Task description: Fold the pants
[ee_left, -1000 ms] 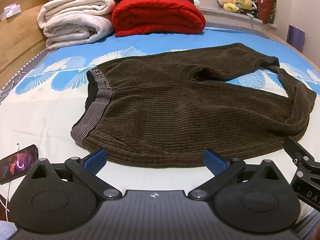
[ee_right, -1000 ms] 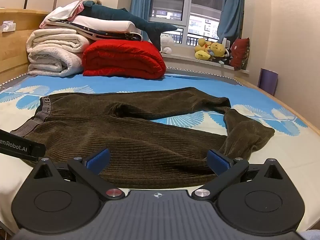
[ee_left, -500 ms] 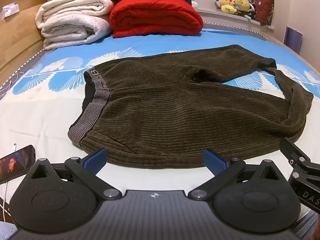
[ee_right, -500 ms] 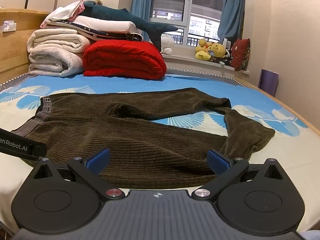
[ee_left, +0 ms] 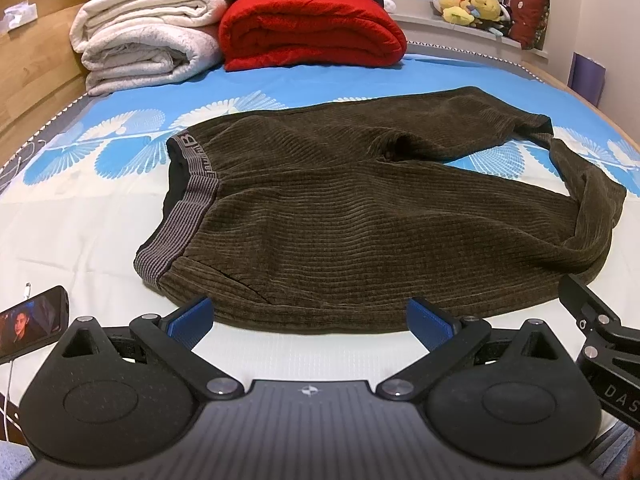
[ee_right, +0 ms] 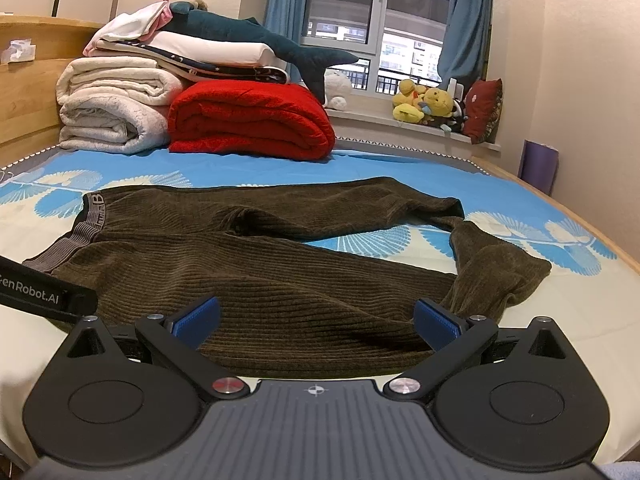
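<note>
hovering wide-open over the pants (ee_left: 360, 216): left gripper (ee_left: 310, 318), right gripper (ee_right: 316, 318)

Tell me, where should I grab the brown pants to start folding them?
Probably the grey waistband of the pants, with the left gripper coming from the near edge. The band is flat, firm and free at its near corner; the far end is rumpled. Both grippers are open.
</note>
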`<state>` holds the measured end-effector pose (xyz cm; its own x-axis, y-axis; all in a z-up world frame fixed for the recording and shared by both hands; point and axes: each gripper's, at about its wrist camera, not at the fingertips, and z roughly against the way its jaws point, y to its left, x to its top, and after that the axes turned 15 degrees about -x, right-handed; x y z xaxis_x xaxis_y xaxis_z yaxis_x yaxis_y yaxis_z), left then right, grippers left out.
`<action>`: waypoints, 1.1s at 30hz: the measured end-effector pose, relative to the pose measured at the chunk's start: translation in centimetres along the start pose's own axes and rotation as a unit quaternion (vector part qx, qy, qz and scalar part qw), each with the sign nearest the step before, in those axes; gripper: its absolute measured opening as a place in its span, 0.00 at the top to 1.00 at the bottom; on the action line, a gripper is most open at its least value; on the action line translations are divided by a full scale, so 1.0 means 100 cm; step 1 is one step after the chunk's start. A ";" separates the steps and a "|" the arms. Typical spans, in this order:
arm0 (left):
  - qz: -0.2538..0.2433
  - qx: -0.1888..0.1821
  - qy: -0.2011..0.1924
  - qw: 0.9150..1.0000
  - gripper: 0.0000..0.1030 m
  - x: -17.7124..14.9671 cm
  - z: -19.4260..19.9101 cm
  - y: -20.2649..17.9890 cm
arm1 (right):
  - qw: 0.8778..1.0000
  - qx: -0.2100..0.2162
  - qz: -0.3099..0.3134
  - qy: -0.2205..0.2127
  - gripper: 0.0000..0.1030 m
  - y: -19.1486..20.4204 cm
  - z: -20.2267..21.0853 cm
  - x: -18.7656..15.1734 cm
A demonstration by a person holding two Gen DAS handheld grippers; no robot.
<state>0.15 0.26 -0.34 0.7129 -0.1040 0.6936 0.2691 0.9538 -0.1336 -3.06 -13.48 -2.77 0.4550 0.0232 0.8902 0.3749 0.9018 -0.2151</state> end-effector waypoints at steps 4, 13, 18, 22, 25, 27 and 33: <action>0.003 -0.002 0.001 1.000 0.00 0.000 0.000 0.001 | 1.000 -0.001 0.000 0.002 0.01 -0.001 0.000 0.000; 0.008 -0.002 0.003 1.000 0.00 0.000 -0.001 0.003 | 1.000 0.000 0.002 0.003 0.01 0.000 -0.002 0.000; 0.010 -0.003 0.005 1.000 0.00 0.001 -0.001 0.003 | 1.000 -0.001 0.000 0.004 0.01 -0.001 -0.003 0.000; 0.011 -0.003 0.007 1.000 0.00 0.001 -0.002 0.004 | 1.000 0.000 0.000 0.005 0.01 -0.001 -0.004 0.000; 0.012 -0.003 0.007 1.000 0.00 0.001 -0.002 0.005 | 1.000 0.002 0.002 0.006 0.01 0.000 -0.004 0.000; 0.012 -0.003 0.008 1.000 0.00 0.001 -0.002 0.005 | 1.000 0.002 0.003 0.006 0.01 0.000 -0.004 0.000; 0.013 -0.003 0.008 1.000 0.00 0.001 -0.003 0.005 | 1.000 0.002 0.002 0.008 0.01 0.001 -0.006 0.000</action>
<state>0.50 0.69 -0.55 0.7295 -0.0844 0.6787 0.2549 0.9544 -0.1553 -2.55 -13.68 -3.00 0.4702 0.0197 0.8823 0.3693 0.9036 -0.2170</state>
